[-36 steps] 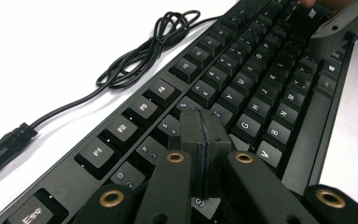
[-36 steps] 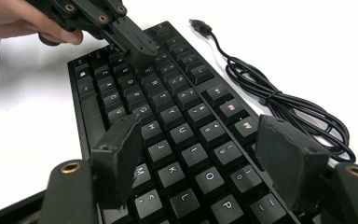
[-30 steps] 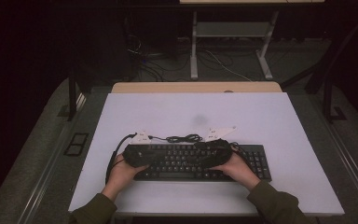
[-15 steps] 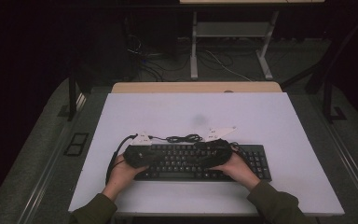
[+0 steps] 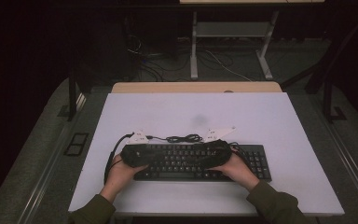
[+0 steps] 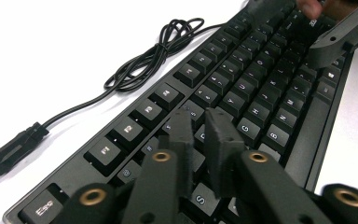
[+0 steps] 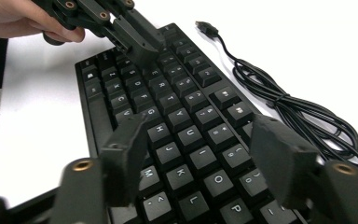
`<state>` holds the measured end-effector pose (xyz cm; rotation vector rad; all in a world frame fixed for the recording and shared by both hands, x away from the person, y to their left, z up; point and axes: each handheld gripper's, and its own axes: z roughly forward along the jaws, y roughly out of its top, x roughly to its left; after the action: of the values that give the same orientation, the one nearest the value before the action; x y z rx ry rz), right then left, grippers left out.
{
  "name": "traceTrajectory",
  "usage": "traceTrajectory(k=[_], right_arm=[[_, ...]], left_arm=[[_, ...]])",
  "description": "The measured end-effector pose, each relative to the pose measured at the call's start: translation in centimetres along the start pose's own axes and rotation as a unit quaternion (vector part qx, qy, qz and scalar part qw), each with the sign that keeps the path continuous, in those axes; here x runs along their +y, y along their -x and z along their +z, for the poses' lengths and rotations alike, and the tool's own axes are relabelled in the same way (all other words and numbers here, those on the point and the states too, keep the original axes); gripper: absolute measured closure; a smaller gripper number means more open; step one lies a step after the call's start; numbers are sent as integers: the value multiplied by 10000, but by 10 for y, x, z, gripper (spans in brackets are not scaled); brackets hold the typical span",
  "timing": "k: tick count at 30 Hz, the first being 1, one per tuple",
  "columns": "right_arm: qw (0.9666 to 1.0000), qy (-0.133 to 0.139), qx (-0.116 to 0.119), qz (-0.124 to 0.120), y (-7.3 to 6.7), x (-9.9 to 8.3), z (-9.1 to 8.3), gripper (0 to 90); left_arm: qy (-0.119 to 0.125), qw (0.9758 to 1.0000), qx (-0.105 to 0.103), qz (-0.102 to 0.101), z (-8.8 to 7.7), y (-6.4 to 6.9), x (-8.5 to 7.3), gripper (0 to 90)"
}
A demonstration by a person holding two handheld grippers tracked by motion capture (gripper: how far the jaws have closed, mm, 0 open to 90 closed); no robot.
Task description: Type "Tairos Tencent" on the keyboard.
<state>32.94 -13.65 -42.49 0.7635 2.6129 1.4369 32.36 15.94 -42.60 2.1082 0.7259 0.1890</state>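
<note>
Nearly pinched together, my left claw (image 6: 199, 122) grips nothing above the black plastic keyboard (image 5: 200, 161) lying at the white table's (image 5: 261, 112) near edge; right claw (image 7: 200, 135) gapes empty. Both risk mashing neighbouring keys.

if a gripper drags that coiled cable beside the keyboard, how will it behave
The cable looks thin and floppy, lying in loose loops, so it would likely uncoil rather than slide whole. Its plug end lies free and would probably trail. It joins the keyboard, which looks rigid and may anchor it.
</note>
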Motion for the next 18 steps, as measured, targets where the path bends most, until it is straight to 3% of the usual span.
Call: traceTrajectory(k=[9, 18], right_arm=[[9996, -122, 267, -45, -5, 0, 4, 655], [9987, -257, 416, -171, -12, 0, 10, 824]], left_arm=[[77, 9999, 83, -32, -2, 1, -1, 560], [205, 9995, 219, -44, -3, 0, -2, 405]])
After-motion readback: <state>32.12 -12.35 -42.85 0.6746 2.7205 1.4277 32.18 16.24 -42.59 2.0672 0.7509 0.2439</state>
